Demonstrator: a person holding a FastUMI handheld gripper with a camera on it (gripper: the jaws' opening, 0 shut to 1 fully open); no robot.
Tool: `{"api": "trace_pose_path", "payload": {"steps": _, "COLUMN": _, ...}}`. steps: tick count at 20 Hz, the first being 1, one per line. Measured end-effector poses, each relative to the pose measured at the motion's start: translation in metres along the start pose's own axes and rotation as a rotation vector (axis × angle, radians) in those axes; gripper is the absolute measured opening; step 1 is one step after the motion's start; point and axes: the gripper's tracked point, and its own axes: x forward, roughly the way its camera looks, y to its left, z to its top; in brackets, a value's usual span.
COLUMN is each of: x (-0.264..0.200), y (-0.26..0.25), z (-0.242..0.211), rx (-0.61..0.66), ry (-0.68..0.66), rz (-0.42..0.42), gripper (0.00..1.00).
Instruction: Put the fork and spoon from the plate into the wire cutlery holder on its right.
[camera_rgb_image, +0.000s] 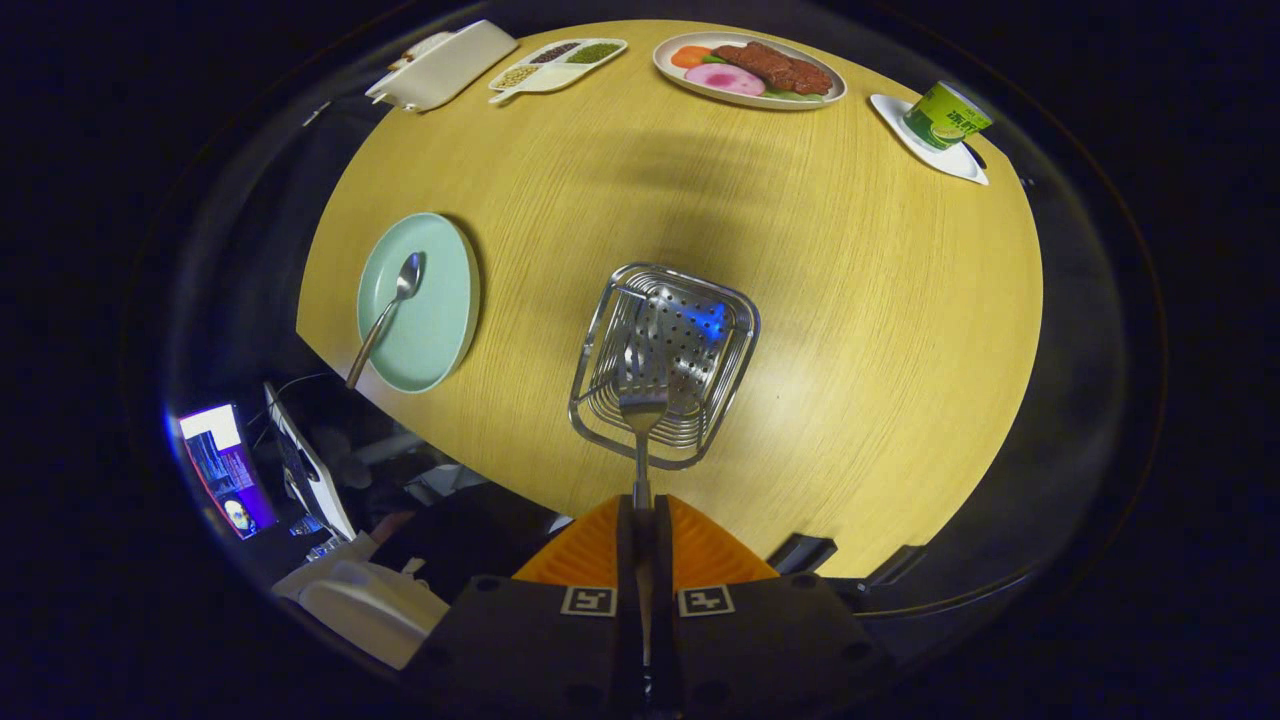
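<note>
Gripper (640, 520) fingers pressed together on the handle of the fork (641, 420), clamped from both sides; lower handle hidden between the fingers, only the upper stem and head visible. Fork head points forward, tines over the open mouth of the wire cutlery holder (600, 330), just ahead of the fingertips. Can't tell if the tines touch the holder's inside or hang above it. Holder is a square metal basket with a perforated bottom, standing on the round wooden table (850, 300); apart from the fork head, no contents can be made out inside.

Left of the holder, near the table edge: pale green plate (445, 290) with the spoon (390, 310) lying on it, bowl on the plate, handle end sticking out past the rim and over the table edge.

Off the table, low left of the fingers: a lit screen (225, 470) and some white and dark clutter, hard to make out.

Far side of the table, well beyond the holder: white tray (445, 65) partly cut off, a divided dish (555, 65) with grains or beans in its sections, an oval platter (750, 70) with food, and a green cup (945, 115) lying tilted on a white saucer (960, 160).
</note>
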Motion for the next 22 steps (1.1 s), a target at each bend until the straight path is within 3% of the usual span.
{"api": "trace_pose_path", "payload": {"steps": 8, "x": 0.0, "y": -0.006, "z": 0.008, "rx": 0.08, "ry": 0.014, "rz": 0.021, "gripper": 0.14}}
{"api": "trace_pose_path", "payload": {"steps": 10, "x": -0.001, "y": -0.006, "z": 0.014, "rx": 0.086, "ry": -0.013, "rz": 0.021, "gripper": 0.3}}
{"api": "trace_pose_path", "payload": {"steps": 14, "x": -0.023, "y": -0.002, "z": 0.03, "rx": 0.084, "ry": -0.139, "rz": 0.028, "gripper": 0.99}}
{"api": "trace_pose_path", "payload": {"steps": 17, "x": -0.04, "y": 0.011, "z": 0.042, "rx": 0.062, "ry": -0.271, "rz": 0.043, "gripper": 0.99}}
{"api": "trace_pose_path", "payload": {"steps": 22, "x": -0.08, "y": 0.033, "z": 0.07, "rx": 0.132, "ry": -0.585, "rz": 0.025, "gripper": 0.99}}
